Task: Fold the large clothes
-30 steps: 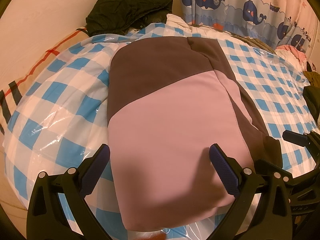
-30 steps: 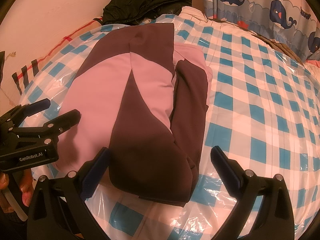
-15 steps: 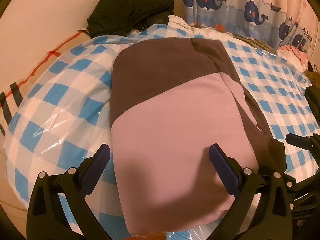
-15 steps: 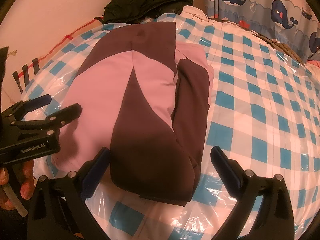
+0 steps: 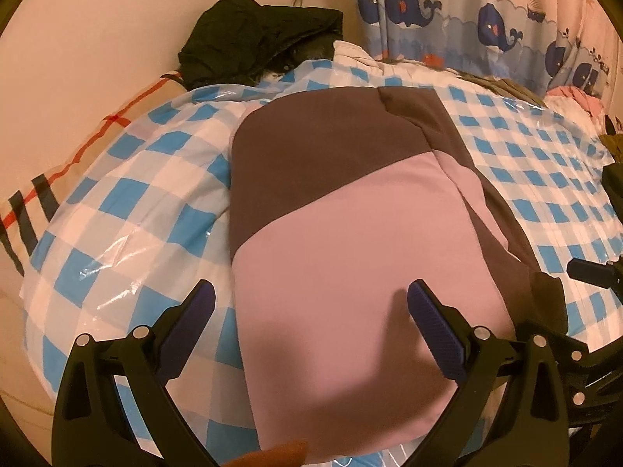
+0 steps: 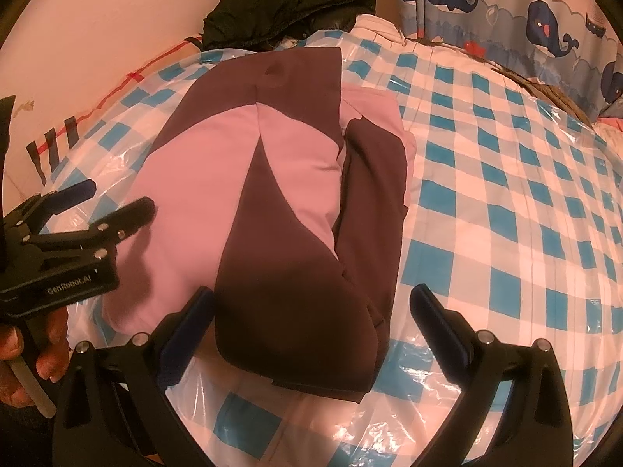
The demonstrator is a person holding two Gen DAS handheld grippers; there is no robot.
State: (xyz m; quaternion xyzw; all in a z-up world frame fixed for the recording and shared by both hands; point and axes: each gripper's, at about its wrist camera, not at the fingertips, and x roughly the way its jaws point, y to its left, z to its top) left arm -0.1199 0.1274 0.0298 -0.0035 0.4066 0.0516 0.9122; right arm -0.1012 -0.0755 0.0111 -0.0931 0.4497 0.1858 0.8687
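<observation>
A pink and dark brown garment (image 5: 342, 233) lies folded into a long rectangle on the blue-checked, plastic-covered bed (image 5: 128, 202); it also shows in the right wrist view (image 6: 280, 202), with a brown sleeve folded along its right side. My left gripper (image 5: 311, 311) is open and empty, hovering over the garment's near pink end; it also shows at the left of the right wrist view (image 6: 113, 198). My right gripper (image 6: 311, 311) is open and empty over the garment's near brown corner. Its fingertip shows at the right edge of the left wrist view (image 5: 592, 272).
A black jacket (image 5: 257, 35) is heaped at the bed's far corner against the wall. A whale-print curtain (image 5: 467, 19) hangs at the back right. More clothes (image 5: 576, 97) lie at the far right. A striped pillow (image 5: 31, 202) sits at the left edge.
Both grippers have drawn back slightly toward me, so the garment sits a little farther away in both views. The garment has not moved. Both grippers stay open.
</observation>
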